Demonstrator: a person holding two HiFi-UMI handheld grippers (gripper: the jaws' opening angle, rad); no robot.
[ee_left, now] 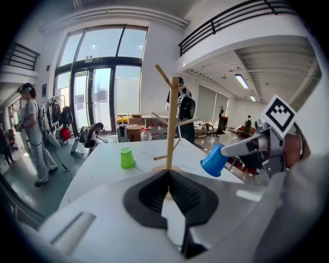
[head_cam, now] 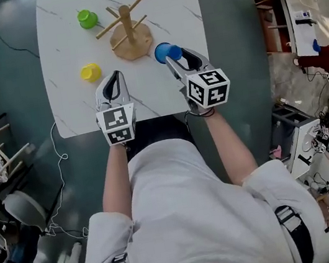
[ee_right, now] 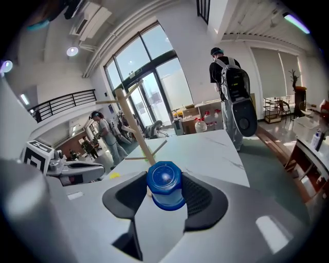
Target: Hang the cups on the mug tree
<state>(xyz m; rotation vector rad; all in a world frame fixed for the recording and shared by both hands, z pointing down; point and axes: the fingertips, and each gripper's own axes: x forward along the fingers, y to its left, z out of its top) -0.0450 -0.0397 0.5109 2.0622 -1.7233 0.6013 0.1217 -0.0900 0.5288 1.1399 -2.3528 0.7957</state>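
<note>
On a white marble-patterned table stands a wooden mug tree, a round base with an upright post and slanted pegs. The head view looks steeply down over the person's shoulders and bare forearms.

Right of the mug tree, just beside its base, the right gripper clamps a blue cup between its two jaws. In the right gripper view the black pads press on both sides of the blue cup, whose closed base is turned toward the camera, and the mug tree rises just behind it to the left. In the left gripper view the same blue cup hangs tilted at the tip of the right gripper, clear of the tabletop, to the right of the mug tree.

On the near side of the mug tree, a little to its left, the left gripper has its jaws pressed together with nothing between them; the left gripper points at the post.

A green cup sits upside down on the table on the far left of the mug tree, well apart from both grippers. A yellow cup sits on the table to the near left of the mug tree, just beside the left gripper's tip.
</note>
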